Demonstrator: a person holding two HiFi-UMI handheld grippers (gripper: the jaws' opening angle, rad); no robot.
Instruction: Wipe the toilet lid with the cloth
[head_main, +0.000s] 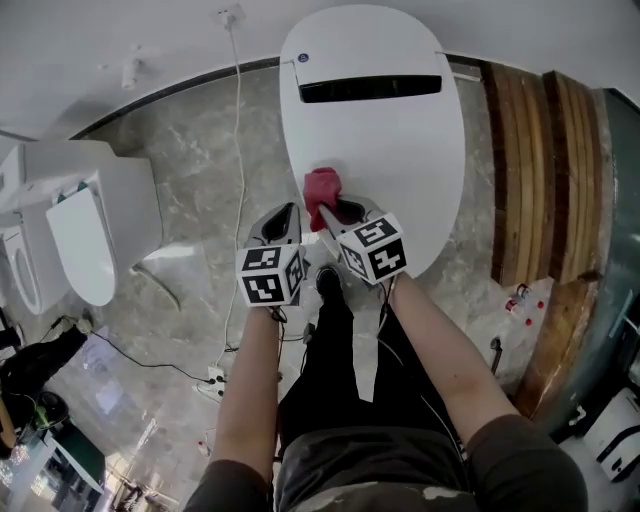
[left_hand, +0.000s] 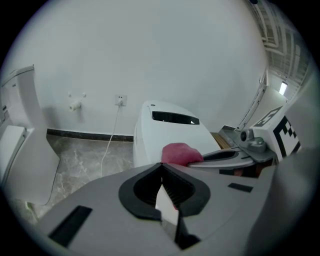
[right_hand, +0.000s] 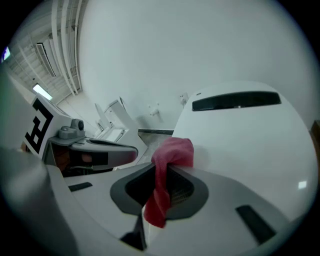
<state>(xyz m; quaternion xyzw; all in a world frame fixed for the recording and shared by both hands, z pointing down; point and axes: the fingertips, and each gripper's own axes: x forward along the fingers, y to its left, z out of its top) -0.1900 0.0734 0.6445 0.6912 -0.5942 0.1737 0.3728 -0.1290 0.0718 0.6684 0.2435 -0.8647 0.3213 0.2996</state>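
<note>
While wiping the toilet lid (head_main: 375, 140), press the red cloth (head_main: 321, 187) down flat and rub slowly, not just with the bunched-up tip. Go from the near end to the far end in long rows, side by side, right up to the dark slot (head_main: 370, 88) and out to both round edges. Hold the right gripper (head_main: 336, 213) clamped tight on the cloth, just as now, with a soft lump poking out in front of the jaws and a tail hanging behind them. Find the cloth now on the near part of the lid, a bit left of the middle. Leave the left gripper (head_main: 284, 214) squeezed together with nothing in it, just beside the right one, by the lid's near left edge. Take care not to bump the two together. Reach with the left arm (head_main: 248, 390) and the right arm (head_main: 440, 350) straight out from the body, both bare, both grippers tipped down and pointing toward the far end of the lid
</note>
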